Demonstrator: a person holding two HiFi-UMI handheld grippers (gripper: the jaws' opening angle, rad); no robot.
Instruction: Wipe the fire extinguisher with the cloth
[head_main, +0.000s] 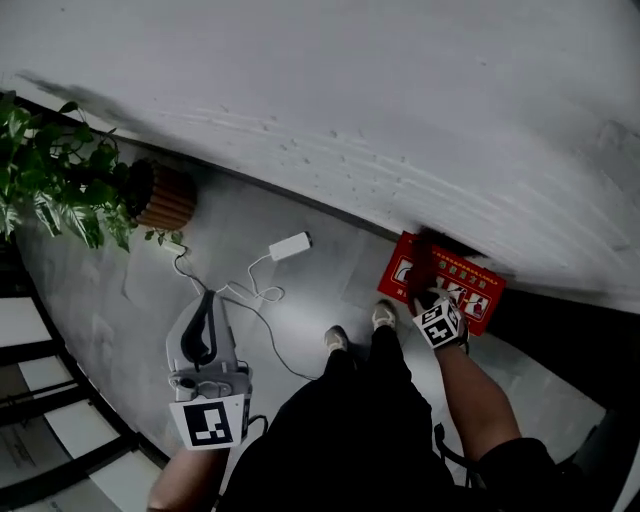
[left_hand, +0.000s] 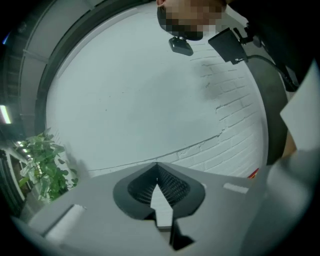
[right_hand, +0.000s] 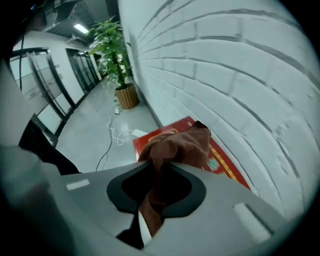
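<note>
Step in hand, as I judge it: approach, w/ cloth brought to the red fire-extinguisher box (head_main: 468, 287), wiping not yet begun. The box lies on the floor (head_main: 110, 300) at the foot of the white brick wall (head_main: 400, 100), printed top face up.

R gripper (right_hand: 160, 166) hangs right above the box, pointing steeply down at it. Its jaws are clamped on a brown cloth (right_hand: 176, 146); the bunched end sticks out past the jaw tips, over the box's near part. Can't tell if the cloth touches the box yet.

L gripper (left_hand: 158, 169) is well apart from the box, on the far side of the person's shoes (head_main: 338, 340) from it, aimed at the wall. Its jaws are closed tip to tip, nothing btwn them.

Next move prob. calls for lowering the cloth flat onto the box's surface and sweeping across, keeping the pinch firm so the cloth doesn't slip out. If the extinguisher proper is the target, the box needs opening first, a job for the idle L gripper.

Containers:
- Red box: closed as far as seen; no extinguisher cylinder in view, contents hidden.
- Woven planter (head_main: 166, 198), far from the box along the wall: holds a leafy green plant (head_main: 50, 175).

Btwn planter and box: a white power adapter (head_main: 290, 246) w/ its cable (head_main: 262, 294) loose on the floor.
</note>
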